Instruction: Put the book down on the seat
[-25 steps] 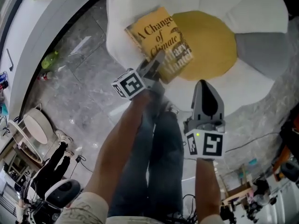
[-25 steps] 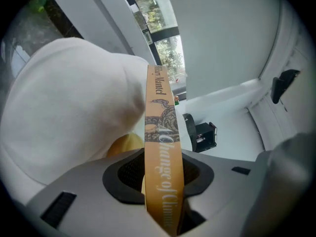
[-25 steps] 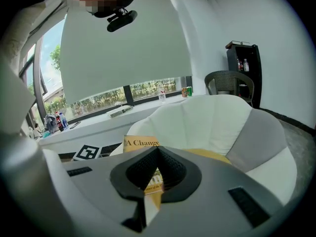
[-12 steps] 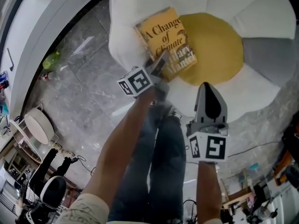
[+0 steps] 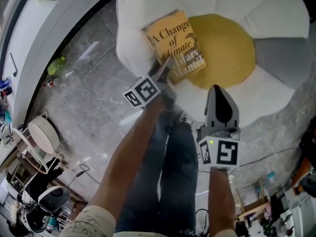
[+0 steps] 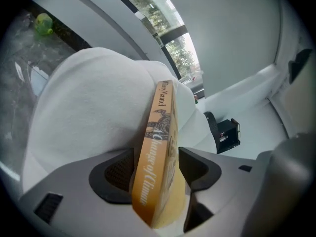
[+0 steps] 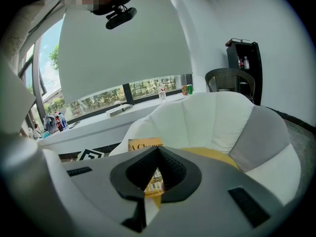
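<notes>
One book (image 5: 175, 43), one seat (image 5: 140, 19), two grippers (image 5: 165, 69) (image 5: 217, 97).

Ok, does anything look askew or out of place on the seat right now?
Only slightly: the book lies face up but at a slant, half on a white petal of the seat, half on its yellow centre. The left gripper is opening its jaws with the book's lower edge between them. Nothing looks damaged.

left gripper (image 6: 156, 166) jaws opening, book (image 6: 161, 127) between

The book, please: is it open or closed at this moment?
Closed: the book lies front cover up on the seat, title showing.
</notes>
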`<state>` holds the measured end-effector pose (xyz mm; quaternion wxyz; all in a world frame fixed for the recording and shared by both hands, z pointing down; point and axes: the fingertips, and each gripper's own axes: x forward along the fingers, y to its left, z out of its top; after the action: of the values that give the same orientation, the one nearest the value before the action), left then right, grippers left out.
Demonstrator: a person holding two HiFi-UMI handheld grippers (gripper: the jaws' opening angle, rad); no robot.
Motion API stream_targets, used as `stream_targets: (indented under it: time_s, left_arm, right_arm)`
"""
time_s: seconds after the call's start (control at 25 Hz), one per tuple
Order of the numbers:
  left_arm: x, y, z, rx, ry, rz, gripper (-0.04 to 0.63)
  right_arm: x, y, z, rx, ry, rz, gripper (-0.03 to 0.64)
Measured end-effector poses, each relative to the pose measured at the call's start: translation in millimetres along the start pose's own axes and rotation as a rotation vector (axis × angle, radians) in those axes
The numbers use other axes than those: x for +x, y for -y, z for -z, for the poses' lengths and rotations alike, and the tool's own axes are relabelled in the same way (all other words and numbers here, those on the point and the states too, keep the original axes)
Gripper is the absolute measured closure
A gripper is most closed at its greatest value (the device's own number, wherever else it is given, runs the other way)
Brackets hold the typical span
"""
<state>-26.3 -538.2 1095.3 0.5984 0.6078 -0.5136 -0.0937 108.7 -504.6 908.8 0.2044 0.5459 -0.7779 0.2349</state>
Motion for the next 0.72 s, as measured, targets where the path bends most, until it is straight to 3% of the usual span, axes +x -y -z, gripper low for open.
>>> stream_targets:
  time_s: [0.16,0.32,0.44,0.56,0.72]
  left_arm:
    - [-31.2,-9.1,4.9,-0.017,-0.010,-0.066,0.308]
    - [-62.7,10.7,3.9,-0.013,-0.020,-0.073,0.308]
    - [-86.8,44.9,-5.9,0.009,-0.013,-0.039,0.308]
    - [-106.8,89.4,-14.4,0.078,-0.037,0.016,0.310]
    - [-132.3,180.1,-44.5,0.205,-0.004,0.127,0.409]
  right_arm:
    - [-8.4,-3.7,-10.6,0.006,0.008,0.001,0.614]
    - [-20.5,-9.1,-37.3,-0.003,0.035,-0.006,0.614]
    - [-35.5,-14.1,-64.1,0.016,0.064,-0.009,0.614]
    - [-55.8,-16.5,-94.2,0.031,0.098,-0.004,0.614]
    - [-86.0,-17.4,-141.9,0.014,0.146,0.011,0.614]
